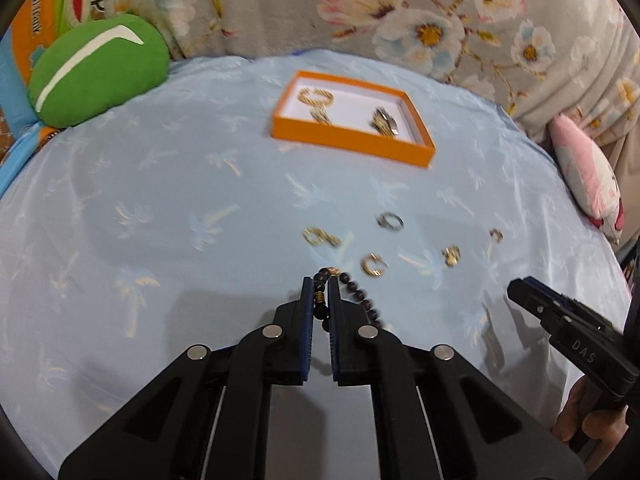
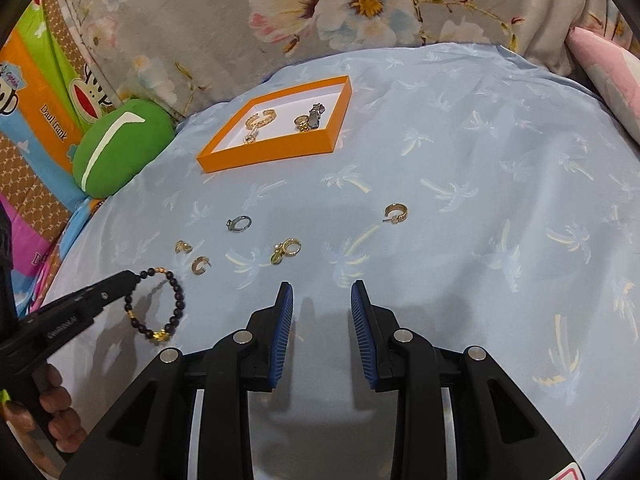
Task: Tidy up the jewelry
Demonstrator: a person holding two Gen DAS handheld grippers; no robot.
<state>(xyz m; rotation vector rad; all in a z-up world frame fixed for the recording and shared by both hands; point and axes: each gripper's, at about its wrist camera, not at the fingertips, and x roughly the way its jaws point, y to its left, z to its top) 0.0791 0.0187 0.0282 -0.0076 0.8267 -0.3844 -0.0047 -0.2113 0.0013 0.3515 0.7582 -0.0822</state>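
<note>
Left gripper: the black two-finger left gripper [image 1: 320,292] with ribbed blue pads is clamped on the dark round-bead bracelet with gold accent beads [image 2: 160,306]; the loop hangs from the fingertips over the cloth.
Right gripper: the black right gripper [image 2: 322,300] stands with its ribbed blue pads apart and nothing between them, over bare cloth.
Surface: a pale blue, glossy cloth with a woven palm-tree pattern [image 2: 480,200], slightly wrinkled.
Box: a shallow rectangular orange cardboard tray with a white floor [image 2: 264,156] lies at the far side, holding a twisted gold bangle [image 1: 316,97] and a few smaller gold and dark metal pieces.
Loose pieces: a silver ring [image 2: 239,223], a gold hoop earring [image 2: 396,213], a gold C-shaped earring [image 2: 199,265], a gold charm cluster [image 2: 286,250] and a small gold ring [image 2: 183,246] lie apart on the cloth, near the bracelet.
Surroundings: a green plush cushion with a white stripe [image 2: 120,144] and a grey floral fabric [image 2: 360,8] lie behind.
</note>
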